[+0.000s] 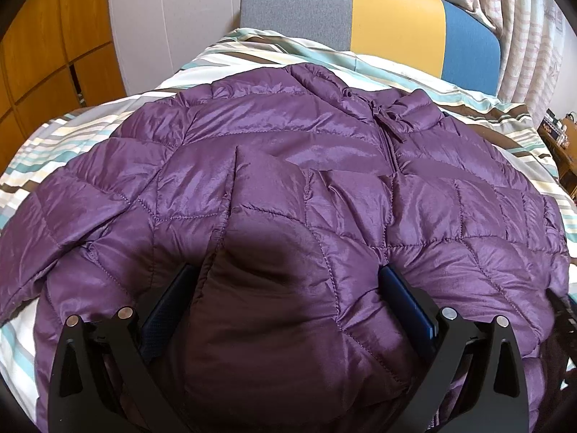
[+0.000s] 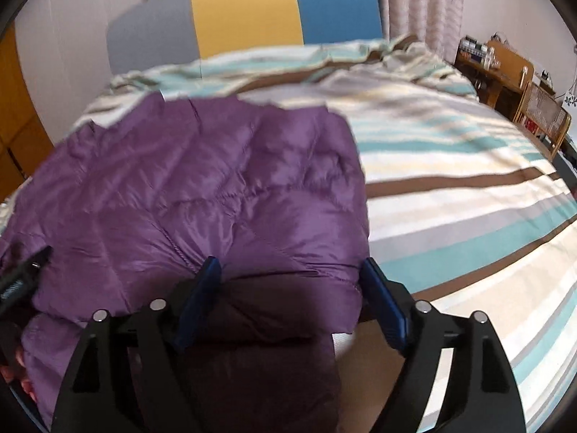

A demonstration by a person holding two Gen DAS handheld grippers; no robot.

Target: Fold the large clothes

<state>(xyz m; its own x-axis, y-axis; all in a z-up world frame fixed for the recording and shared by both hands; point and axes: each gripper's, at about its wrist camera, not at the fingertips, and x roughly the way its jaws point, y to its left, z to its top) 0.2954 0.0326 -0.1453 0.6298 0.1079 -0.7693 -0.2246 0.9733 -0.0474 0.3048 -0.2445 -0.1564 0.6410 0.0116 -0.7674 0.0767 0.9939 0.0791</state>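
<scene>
A purple quilted puffer jacket (image 1: 281,166) lies spread on a striped bedspread (image 1: 65,137), collar and zipper toward the headboard. My left gripper (image 1: 288,274) is open, its jaws wide apart on either side of a raised fold of the jacket's hem. In the right wrist view the jacket (image 2: 202,187) fills the left half, on the same bedspread (image 2: 450,166). My right gripper (image 2: 292,270) is open, its jaws straddling the jacket's right hem corner. The left gripper's body (image 2: 21,274) shows at the left edge.
A grey, yellow and blue headboard (image 1: 360,18) stands at the far end of the bed. Wooden wardrobe doors (image 1: 47,47) are on the left. A wooden desk and chair (image 2: 512,75) stand to the right. Curtains (image 2: 422,3) hang behind the headboard.
</scene>
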